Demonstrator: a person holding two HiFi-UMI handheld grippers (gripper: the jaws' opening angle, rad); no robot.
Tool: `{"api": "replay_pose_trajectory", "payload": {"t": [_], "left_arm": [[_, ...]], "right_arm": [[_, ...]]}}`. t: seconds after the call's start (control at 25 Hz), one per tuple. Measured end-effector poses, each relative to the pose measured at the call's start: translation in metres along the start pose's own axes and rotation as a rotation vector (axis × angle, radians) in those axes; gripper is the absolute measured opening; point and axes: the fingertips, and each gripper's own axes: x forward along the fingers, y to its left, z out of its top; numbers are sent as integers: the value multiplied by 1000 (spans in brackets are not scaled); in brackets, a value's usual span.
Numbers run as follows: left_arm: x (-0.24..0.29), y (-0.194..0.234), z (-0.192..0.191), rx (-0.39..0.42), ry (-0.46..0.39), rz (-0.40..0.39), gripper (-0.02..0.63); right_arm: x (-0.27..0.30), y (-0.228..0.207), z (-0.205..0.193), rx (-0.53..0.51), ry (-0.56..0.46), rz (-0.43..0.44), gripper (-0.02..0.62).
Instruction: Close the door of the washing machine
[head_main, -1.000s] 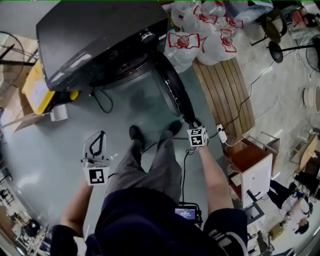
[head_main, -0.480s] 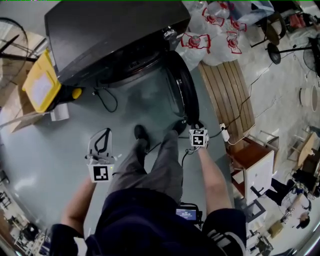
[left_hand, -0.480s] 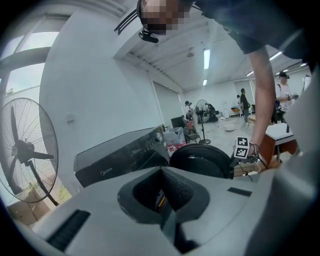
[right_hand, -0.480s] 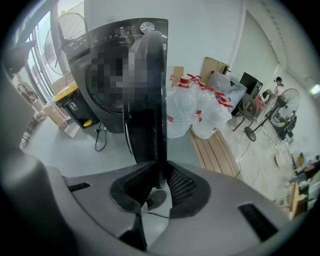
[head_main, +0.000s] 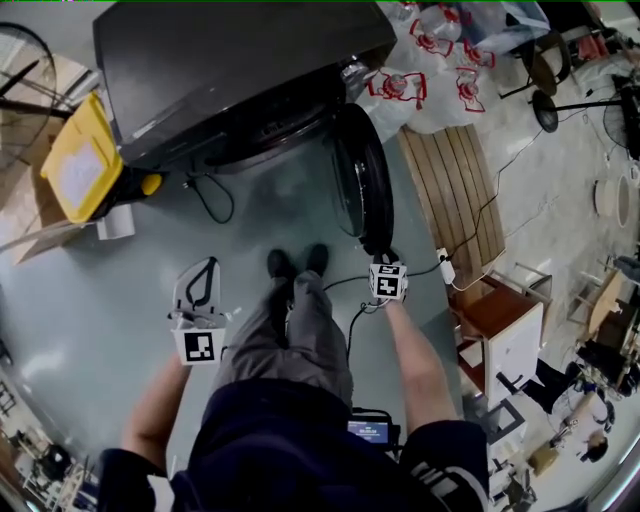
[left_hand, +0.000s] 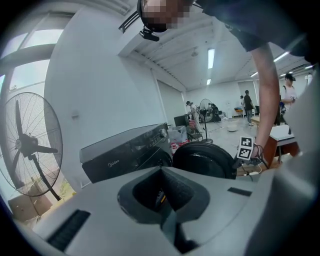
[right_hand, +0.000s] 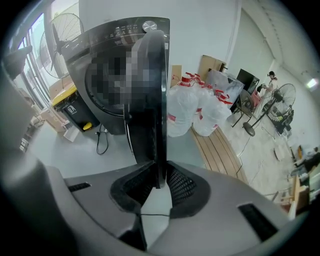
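The matte-black, boxy washing machine (head_main: 230, 70) sat at twelve o'clock; its round glossy door (head_main: 362, 185) stood open, edge-on, at one. A slatted wooden pallet (head_main: 450, 190) lay at two. The right gripper (right_hand: 159, 182) clamped the door's rim; the left gripper (head_main: 205, 268), jaws together, held nothing.

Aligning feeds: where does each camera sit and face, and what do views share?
Head view: on the head, steeply down at washing machine and door; legs, forearms, left gripper, right gripper show.
Left gripper view: on that gripper, facing the machine's front; jaws, right forearm show.
Right gripper view: on that gripper, along the door edge in its jaws.
Shared: the door.
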Motion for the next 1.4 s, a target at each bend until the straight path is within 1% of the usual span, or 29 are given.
{"api": "replay_pose_trajectory", "payload": {"t": [0.16, 0.28, 0.48, 0.72, 0.96, 1.08, 1.24, 1.32, 1.4], "left_arm": [[4, 0, -1, -15, 16, 25, 23], [5, -1, 2, 14, 25, 34, 23], [4, -8, 5, 20, 57, 74, 23], [-7, -6, 9, 33, 73, 137, 23], [-22, 0, -1, 11, 93, 191, 23], [-33, 6, -6, 2, 108, 200, 23], [-46, 23, -18, 11, 93, 199, 23], [-53, 32, -26, 2, 84, 197, 23], [-62, 42, -34, 3, 78, 184, 23]], "right_arm": [[1, 10, 2, 13, -22, 5, 86], [2, 22, 2, 1, -31, 26, 86], [1, 40, 2, -31, -38, 60, 87], [2, 57, 3, 2, -41, 79, 89], [3, 77, 4, 27, -39, 77, 92], [1, 90, 6, 38, -35, 83, 94], [3, 114, 11, 78, -35, 68, 94], [5, 126, 13, 93, -36, 55, 95], [6, 139, 16, 114, -42, 44, 95]]}}
